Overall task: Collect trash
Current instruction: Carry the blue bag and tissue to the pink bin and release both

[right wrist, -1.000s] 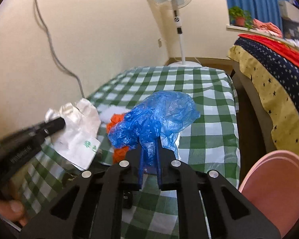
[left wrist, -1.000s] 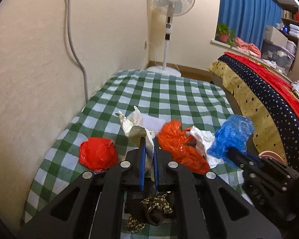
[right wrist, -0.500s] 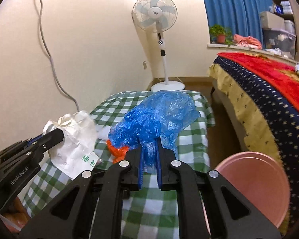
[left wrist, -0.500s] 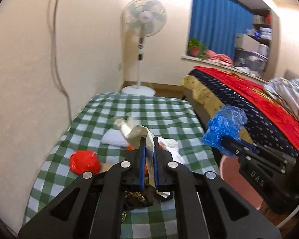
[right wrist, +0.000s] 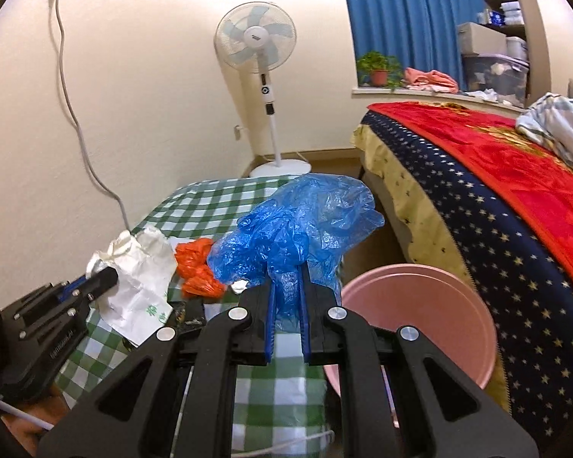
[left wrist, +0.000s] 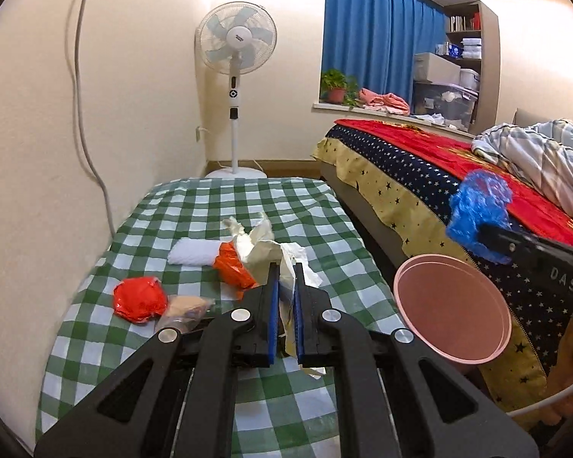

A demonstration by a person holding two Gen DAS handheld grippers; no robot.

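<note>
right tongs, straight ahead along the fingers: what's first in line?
Apart from the blue bag they already grip, probably the far end of the checked table, left of the pink bin. Depth is unclear.

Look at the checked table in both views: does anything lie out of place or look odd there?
Yes. Crumpled litter is strewn on the checked table: a red wrapper, an orange bag and a white wad, none yet in the pink bin.

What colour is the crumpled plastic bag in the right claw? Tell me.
Blue; the crumpled plastic bag shows best in the right wrist view.
</note>
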